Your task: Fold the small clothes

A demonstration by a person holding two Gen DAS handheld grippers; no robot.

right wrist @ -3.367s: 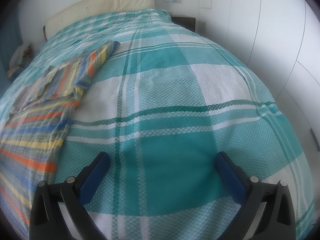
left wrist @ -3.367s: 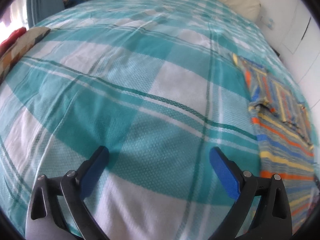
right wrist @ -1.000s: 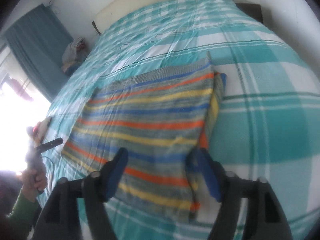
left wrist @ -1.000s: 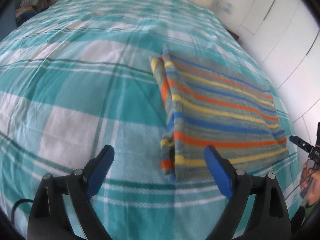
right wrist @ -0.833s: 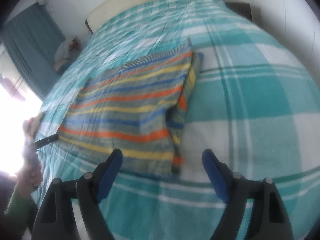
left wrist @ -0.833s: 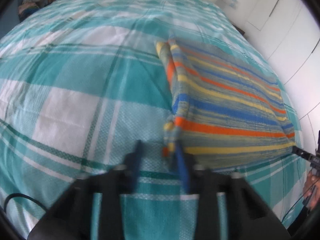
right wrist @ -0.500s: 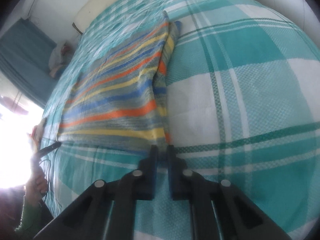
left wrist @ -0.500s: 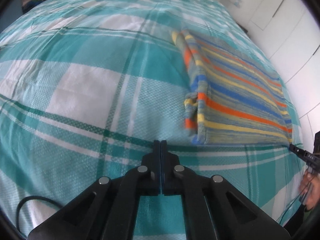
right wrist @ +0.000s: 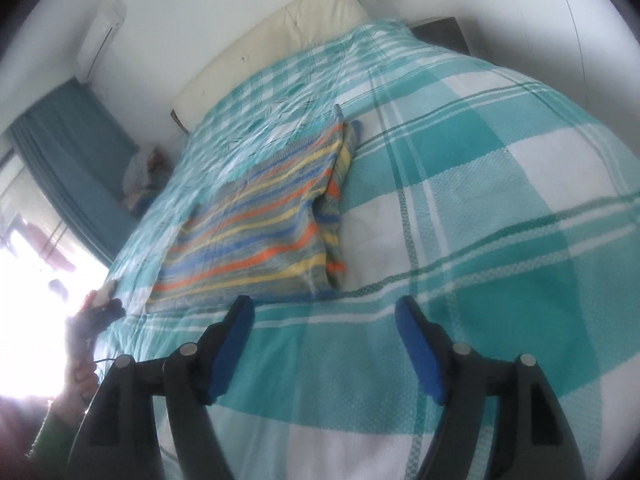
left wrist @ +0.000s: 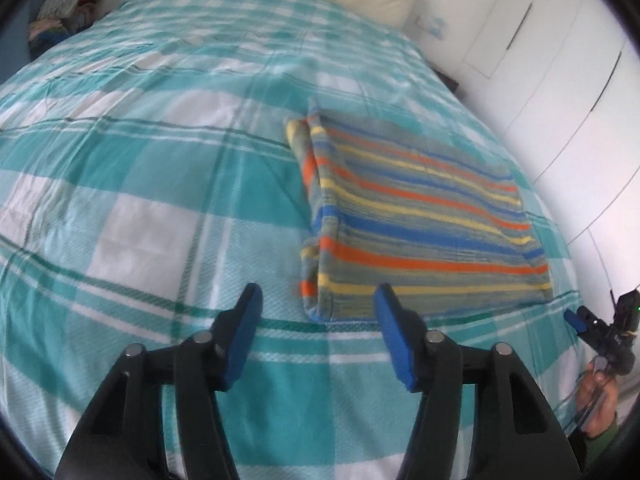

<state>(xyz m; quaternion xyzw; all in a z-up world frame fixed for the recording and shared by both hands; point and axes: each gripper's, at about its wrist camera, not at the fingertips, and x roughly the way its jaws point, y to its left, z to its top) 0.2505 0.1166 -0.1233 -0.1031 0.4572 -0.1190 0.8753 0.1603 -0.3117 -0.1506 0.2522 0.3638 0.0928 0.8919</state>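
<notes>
Now the striped garment [left wrist: 420,224] lies folded flat on the bed [left wrist: 160,184], its near edge just beyond both grippers. Left gripper [left wrist: 318,312] and right gripper [right wrist: 324,324] have just been opening; their blue fingers [left wrist: 390,320] stand apart with nothing between them.

Striped garment [left wrist: 420,216], folded flat into a rectangle on the bedspread [left wrist: 140,184]

black grippers [left wrist: 318,304], blue pads [left wrist: 390,312], green sleeve [right wrist: 52,436]

Folded garment [left wrist: 420,216] apparently lies on bed [left wrist: 140,200].
</notes>
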